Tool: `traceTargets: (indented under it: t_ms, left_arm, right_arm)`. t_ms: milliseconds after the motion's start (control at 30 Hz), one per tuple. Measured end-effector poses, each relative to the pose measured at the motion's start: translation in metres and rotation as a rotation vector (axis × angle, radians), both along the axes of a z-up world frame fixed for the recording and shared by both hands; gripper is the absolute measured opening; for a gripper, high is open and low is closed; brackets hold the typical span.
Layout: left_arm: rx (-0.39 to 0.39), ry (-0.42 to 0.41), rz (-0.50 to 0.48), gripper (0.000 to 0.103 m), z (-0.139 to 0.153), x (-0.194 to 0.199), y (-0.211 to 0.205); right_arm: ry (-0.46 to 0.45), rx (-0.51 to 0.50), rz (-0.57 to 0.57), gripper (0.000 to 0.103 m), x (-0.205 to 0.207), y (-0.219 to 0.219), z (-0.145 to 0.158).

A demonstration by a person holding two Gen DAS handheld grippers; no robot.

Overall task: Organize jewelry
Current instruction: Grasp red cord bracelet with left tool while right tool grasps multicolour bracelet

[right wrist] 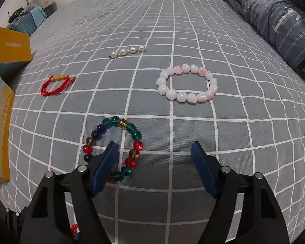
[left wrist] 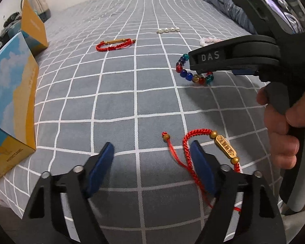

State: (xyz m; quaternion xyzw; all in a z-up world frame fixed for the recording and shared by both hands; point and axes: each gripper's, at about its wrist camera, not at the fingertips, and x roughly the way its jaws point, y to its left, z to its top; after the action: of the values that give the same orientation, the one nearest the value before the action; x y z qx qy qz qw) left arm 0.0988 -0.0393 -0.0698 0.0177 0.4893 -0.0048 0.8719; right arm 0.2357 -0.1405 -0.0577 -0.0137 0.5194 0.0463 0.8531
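In the left wrist view the left gripper (left wrist: 152,152) stands wide open at the bottom of the frame, holding nothing. A red cord bracelet with a gold bar (left wrist: 203,142) lies at lower right; its loop passes behind the gripper's right-hand pad, so part of the cord is hidden. The gold bar runs diagonally from upper left to lower right, and a loose knotted tail trails toward the centre.

The right gripper (left wrist: 190,61) enters from the right edge, seen side-on here, and covers part of the multicoloured glass bead bracelet (left wrist: 185,73). In the right wrist view its jaws gape wide with nothing between them; its left-hand pad overlaps the bead ring's lower edge, and whether they touch is unclear.

The pink-and-white bead bracelet (right wrist: 186,83) lies as an open oval at centre right, its long axis left to right. A short pearl strand (right wrist: 128,50) stretches left to right higher up, and a second red cord bracelet (right wrist: 57,84) sits at left, its gold bar on the upper side.

Bare grey checked bedsheet (right wrist: 244,142) spreads to the right. Yellow-and-blue boxes (left wrist: 12,93), cut off by the frame, line the left edge; folded blue bedding (right wrist: 274,20) fills the upper right.
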Motion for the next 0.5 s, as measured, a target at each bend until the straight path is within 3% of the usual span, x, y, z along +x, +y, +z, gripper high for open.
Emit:
traceTargets:
  t_ms: [67, 367, 500]
  left_arm:
    - [0.005, -0.003, -0.004, 0.058, 0.0012, -0.0021, -0.0020]
    - [0.022, -0.005, 0.004, 0.021, 0.0045, -0.0052, -0.0002]
    - [0.029, -0.006, 0.010, 0.005, 0.0046, -0.0035, 0.0044]
  right_arm:
    - [0.001, -0.006, -0.003, 0.062, -0.0002, 0.0011, -0.0011]
    - [0.000, -0.014, 0.002, 0.034, -0.0020, 0.0008, 0.0004]
    - [0.003, -0.018, 0.017, 0.016, -0.0016, 0.0035, 0.0009]
